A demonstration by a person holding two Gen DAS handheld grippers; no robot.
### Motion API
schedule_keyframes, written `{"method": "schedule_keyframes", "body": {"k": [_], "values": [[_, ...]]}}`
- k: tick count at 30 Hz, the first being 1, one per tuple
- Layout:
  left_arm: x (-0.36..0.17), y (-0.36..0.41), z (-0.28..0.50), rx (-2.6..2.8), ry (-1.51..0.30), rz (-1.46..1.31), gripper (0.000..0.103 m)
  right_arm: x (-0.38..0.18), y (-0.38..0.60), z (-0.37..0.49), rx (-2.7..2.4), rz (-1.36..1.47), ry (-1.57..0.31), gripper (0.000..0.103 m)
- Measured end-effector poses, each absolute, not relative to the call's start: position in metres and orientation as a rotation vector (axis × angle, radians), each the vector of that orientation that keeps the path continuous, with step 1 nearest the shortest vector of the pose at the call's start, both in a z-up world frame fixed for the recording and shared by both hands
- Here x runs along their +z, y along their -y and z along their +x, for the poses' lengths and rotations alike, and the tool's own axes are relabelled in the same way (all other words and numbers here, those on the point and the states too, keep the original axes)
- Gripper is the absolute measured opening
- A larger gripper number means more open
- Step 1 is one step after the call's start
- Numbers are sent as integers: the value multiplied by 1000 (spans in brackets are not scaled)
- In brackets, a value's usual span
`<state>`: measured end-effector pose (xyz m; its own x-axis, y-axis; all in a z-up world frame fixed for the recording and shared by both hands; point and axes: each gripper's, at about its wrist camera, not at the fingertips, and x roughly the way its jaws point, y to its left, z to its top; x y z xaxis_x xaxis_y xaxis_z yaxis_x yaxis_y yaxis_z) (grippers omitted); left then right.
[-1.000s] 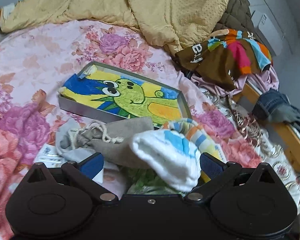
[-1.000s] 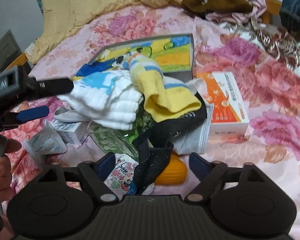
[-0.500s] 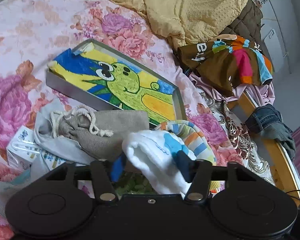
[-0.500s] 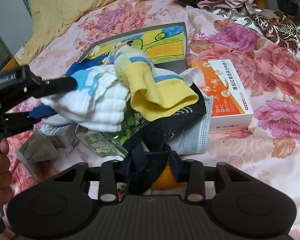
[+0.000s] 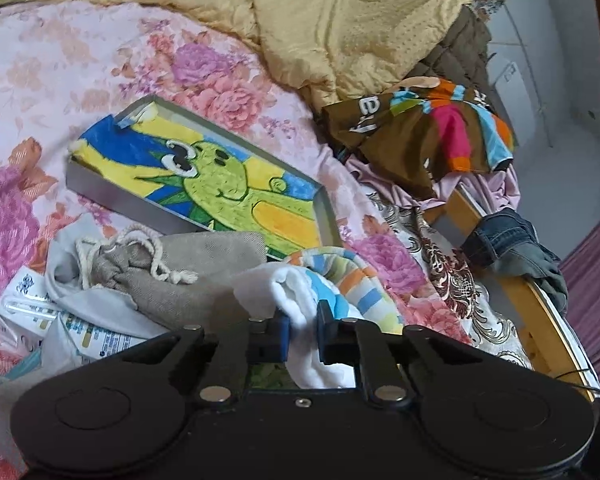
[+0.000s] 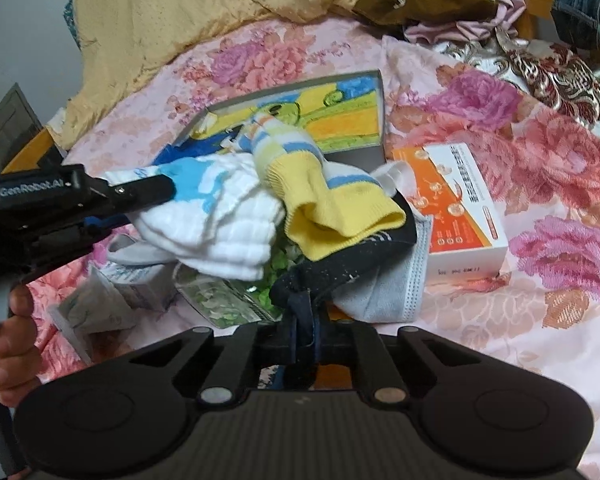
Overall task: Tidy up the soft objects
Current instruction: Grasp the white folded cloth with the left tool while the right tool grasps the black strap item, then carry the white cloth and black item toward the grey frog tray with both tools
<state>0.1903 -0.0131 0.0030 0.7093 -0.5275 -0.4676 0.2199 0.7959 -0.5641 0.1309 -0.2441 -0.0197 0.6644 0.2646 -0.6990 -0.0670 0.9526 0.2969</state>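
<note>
Your left gripper [image 5: 302, 330] is pinching the white sock [image 5: 300, 300], jaws closed on its fabric | striped sock [image 5: 340, 272] is lying just behind it | grey drawstring bag [image 5: 180, 272] is resting to its left, touching the dinosaur tray [image 5: 120, 196] | yellow blanket [image 5: 320, 20] is bunching beyond

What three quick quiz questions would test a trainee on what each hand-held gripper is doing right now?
1. True or false: the left hand-held gripper is shut on the white sock.
2. What does the right hand-held gripper pinch? A) dark sock B) orange box C) grey mask
3. Fill in: the striped sock has a ___ cuff.

Key: 1 true; 2 A; 3 yellow.
</note>
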Motion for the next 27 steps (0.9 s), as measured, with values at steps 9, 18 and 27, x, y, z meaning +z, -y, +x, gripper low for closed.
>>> {"method": "schedule_keyframes", "body": {"k": [9,18,27], "values": [[17,13,171,-496,-595,-479,10,1,249,116,265,299,-686,6],[39,7,148,-513,-541,-490,9,18,262,99,329,387,-557,5],[66,2,129,-554,-492,-512,9,37,277,83,404,479,-430,5]]}}
